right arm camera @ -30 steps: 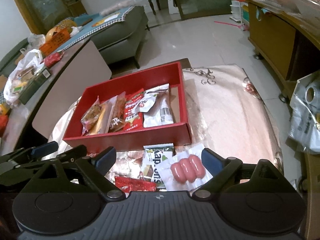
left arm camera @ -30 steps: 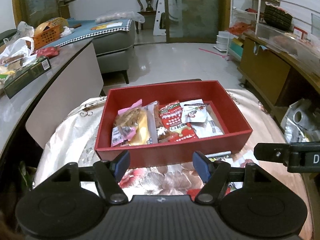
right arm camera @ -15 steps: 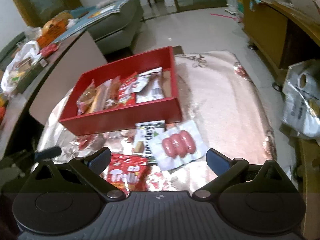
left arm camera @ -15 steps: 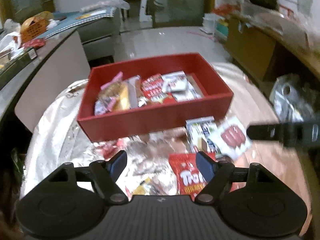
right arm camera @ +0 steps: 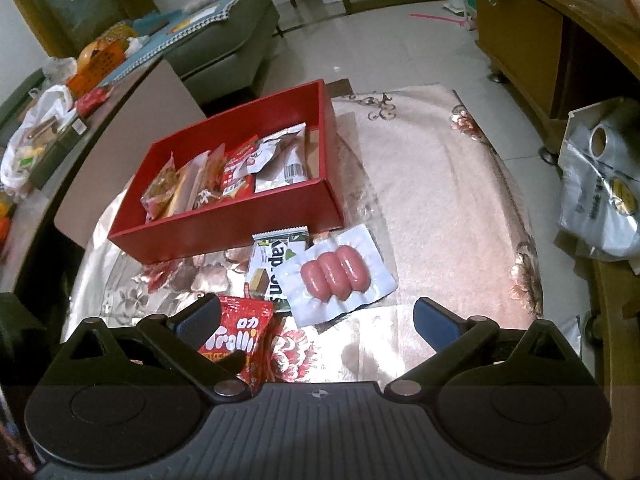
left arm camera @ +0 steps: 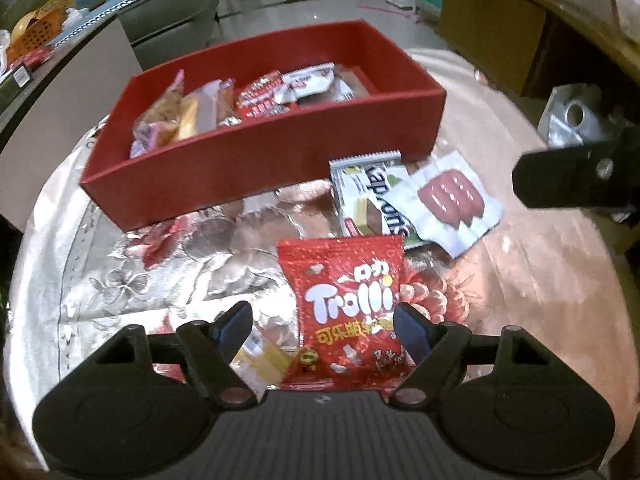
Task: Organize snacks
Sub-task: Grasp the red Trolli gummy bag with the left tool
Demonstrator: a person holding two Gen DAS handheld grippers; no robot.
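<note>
Over floral cloth: left gripper (left arm camera: pixel 322 326) has dropped lower, jaws widened, straddling red Trolli gummy bag (left arm camera: pixel 352 304).
Bag's long axis runs toward red cardboard box (left arm camera: pixel 256 160); right gripper (right arm camera: pixel 318 316) spread wide, empty.

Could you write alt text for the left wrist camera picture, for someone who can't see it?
The open left gripper hangs over a red Trolli bag on a flowered tablecloth. Beyond lie a wafer pack, a sausage pack overlapping it, and a red box holding more snacks.

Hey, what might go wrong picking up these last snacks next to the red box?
The sausage pack overlaps the wafer packet, so the open right gripper might drag both. The Trolli bag lies flat between the left gripper's open fingers; they may slide over it.
</note>
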